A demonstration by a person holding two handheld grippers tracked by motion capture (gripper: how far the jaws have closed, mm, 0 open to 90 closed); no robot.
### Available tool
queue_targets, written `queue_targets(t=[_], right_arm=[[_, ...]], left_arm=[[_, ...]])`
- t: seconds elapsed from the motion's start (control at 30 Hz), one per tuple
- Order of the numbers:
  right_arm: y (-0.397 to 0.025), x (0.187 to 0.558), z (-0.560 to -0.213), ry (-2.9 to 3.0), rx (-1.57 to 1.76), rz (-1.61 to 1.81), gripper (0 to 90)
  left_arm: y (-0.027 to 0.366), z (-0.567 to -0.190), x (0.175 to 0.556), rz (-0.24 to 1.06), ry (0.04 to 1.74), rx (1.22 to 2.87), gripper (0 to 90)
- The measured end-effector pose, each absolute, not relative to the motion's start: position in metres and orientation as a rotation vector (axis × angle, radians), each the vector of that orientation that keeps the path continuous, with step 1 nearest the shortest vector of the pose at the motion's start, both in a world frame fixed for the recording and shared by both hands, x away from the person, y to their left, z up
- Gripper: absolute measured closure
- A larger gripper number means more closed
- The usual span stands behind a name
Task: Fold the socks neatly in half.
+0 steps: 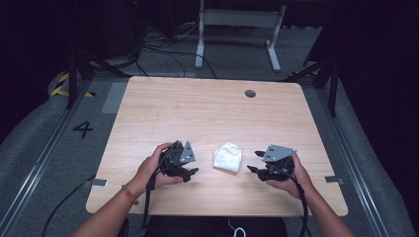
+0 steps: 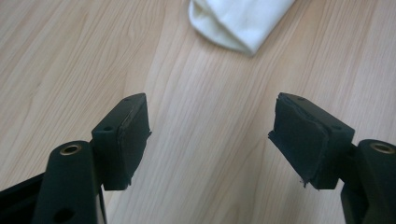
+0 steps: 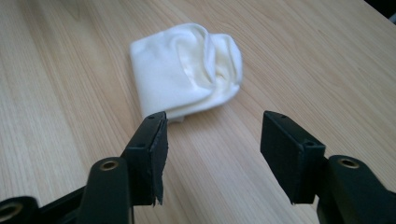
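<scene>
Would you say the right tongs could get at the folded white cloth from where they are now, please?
Probably yes. The right tongs are open and aimed at the folded white cloth, which lies just ahead on bare table with nothing between. The left tongs sit on its far side, apart from it.

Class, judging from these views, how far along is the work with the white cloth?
Done: the white cloth lies folded into a small bundle on the table. In hand: nothing; the left claw and right claw are both open, either side of it. Left: whether more is needed can't be told.
</scene>
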State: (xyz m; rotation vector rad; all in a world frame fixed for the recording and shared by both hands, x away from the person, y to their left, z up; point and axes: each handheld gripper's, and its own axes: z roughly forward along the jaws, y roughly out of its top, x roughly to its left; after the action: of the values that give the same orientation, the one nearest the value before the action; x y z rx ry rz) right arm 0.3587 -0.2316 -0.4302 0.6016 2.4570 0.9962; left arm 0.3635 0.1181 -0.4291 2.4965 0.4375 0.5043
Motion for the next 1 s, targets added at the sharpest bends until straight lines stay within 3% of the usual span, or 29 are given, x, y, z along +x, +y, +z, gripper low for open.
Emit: queue_targets(t=[0.6, 1.0], right_arm=[[-0.316, 0.346, -0.448, 2.368, 0.825, 0.934, 39.2], [-0.378, 0.335, -0.474, 2.292, 1.065, 0.948, 35.2]], left_arm=[[0.194, -0.444, 0.341, 0.537, 0.647, 2.446, 26.5], [0.251, -0.468, 0.344, 0.420, 0.854, 2.315, 26.0]])
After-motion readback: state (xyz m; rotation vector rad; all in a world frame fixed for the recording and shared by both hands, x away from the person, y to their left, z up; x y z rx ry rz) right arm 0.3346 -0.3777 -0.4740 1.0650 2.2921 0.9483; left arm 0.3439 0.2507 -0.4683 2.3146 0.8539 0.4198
